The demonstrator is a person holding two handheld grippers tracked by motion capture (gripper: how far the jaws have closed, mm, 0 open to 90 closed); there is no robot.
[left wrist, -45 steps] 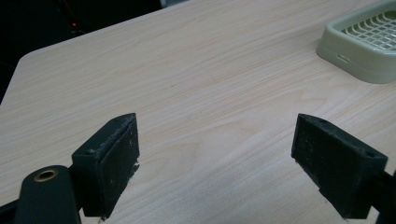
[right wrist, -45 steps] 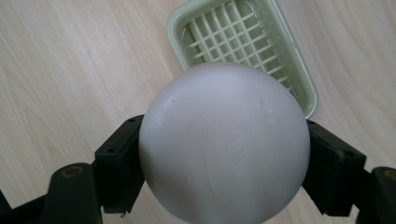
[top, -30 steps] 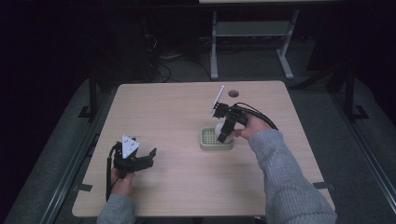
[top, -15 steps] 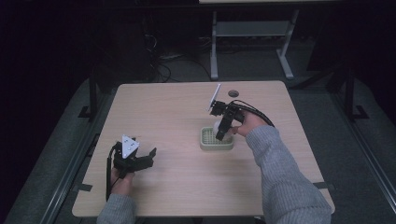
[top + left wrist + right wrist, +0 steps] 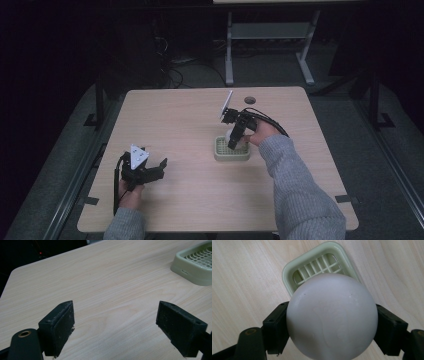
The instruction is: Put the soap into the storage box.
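A white ball (image 5: 332, 315) sits between the jaws of my right gripper (image 5: 234, 138), which is shut on it and points down. Directly beneath it lies a pale green square tray with a grid floor (image 5: 312, 267), seen on the table's right middle (image 5: 220, 154). The ball (image 5: 231, 135) hangs just above that tray. Near the front left of the table my left gripper (image 5: 152, 169) rests low with its jaws wide open and nothing between them; its view shows a corner of the green tray (image 5: 192, 267) off to the upper right.
The light wooden table (image 5: 190, 120) has a round cable hole (image 5: 249, 100) near its far edge. A metal table frame (image 5: 270, 35) stands on the dark floor beyond.
My right gripper with the ball has shifted slightly left and lower over the green tray. The left gripper has stayed in place.
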